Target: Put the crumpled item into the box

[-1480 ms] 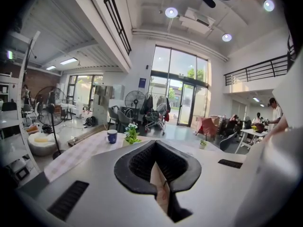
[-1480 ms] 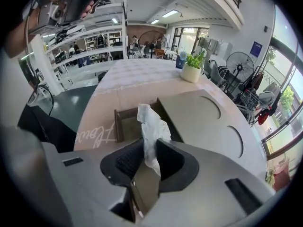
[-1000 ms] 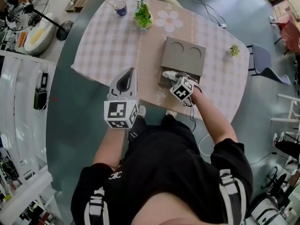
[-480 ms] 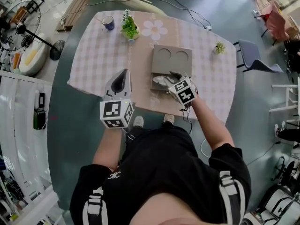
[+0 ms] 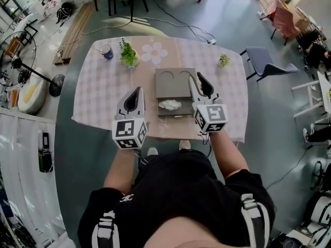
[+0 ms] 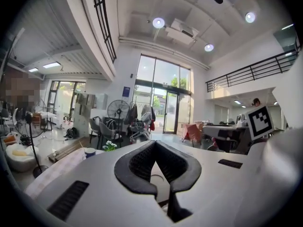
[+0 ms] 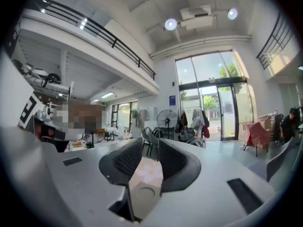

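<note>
A crumpled white item (image 5: 169, 105) lies inside the open grey box (image 5: 176, 80) at the middle of the checked desk (image 5: 98, 87). The person holds a tool on either side of the box. The left hand-held gripper (image 5: 136, 91) has its pads pressed tip to tip on nothing. The right hand-held gripper (image 5: 198, 81) is empty, its jaws apart and closing, a sliver of box showing through the gap. Marker cubes (image 5: 129, 133) hide both hands. The item's material cannot be made out.
</note>
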